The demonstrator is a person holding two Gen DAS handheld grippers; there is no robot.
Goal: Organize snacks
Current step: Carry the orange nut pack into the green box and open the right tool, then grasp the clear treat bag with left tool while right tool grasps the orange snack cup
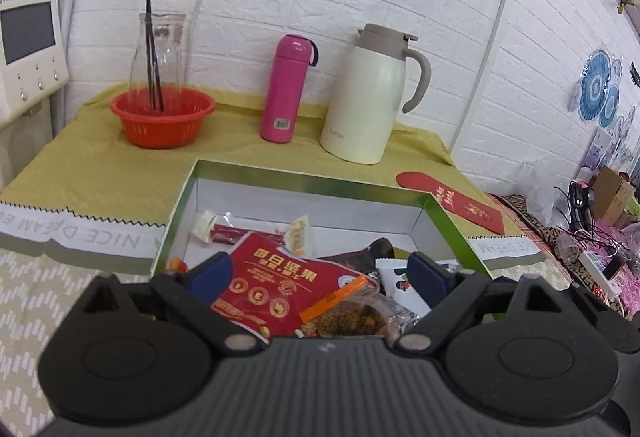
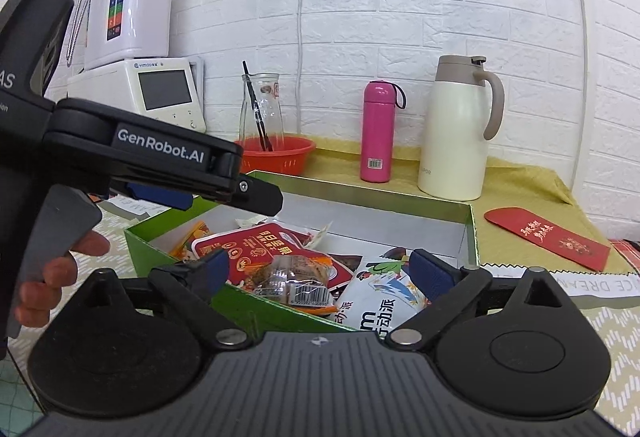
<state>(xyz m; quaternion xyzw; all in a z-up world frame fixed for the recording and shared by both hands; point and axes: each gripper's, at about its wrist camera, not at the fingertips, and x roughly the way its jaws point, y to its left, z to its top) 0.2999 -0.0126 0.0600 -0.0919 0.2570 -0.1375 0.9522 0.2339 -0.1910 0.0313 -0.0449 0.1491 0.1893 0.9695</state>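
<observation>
Looking along your left gripper (image 1: pixel 320 273), you see its blue fingers (image 1: pixel 212 275) spread wide with nothing pressed between them. They hover over the near end of the green box (image 1: pixel 312 179), which sits on the yellow-clothed counter (image 1: pixel 100 165). Inside lies the red nut pouch (image 1: pixel 272 289), flat and glossy, with an orange-edged clear packet (image 1: pixel 348 313) overlapping its right corner and a white packet (image 1: pixel 396 283) beyond that. Two small wrapped sticks rest at the far wall (too small to read). An orange basket (image 1: pixel 162 119), a pink flask (image 1: pixel 286 89) and a cream jug (image 1: pixel 370 97) stand well behind the box.

From the right wrist, your right gripper (image 2: pixel 318 271) is also spread wide and empty, poised just outside the box's near wall. The left gripper crosses in from the left above the box, your hand (image 2: pixel 52 277) on its trigger. Between the right fingers (image 2: pixel 430 273) you see a clear barcode packet (image 2: pixel 298 283) lying on the red pouch, and the white packet (image 2: pixel 384 293) draped over the near rim.

These are light, soft film bags: likely slippery, crinkly, and prone to sag. Pinch the sealed edge or a corner rather than the puffed middle, so that contents are not crushed. The white one overhanging the rim probably offers the easiest free edge.
</observation>
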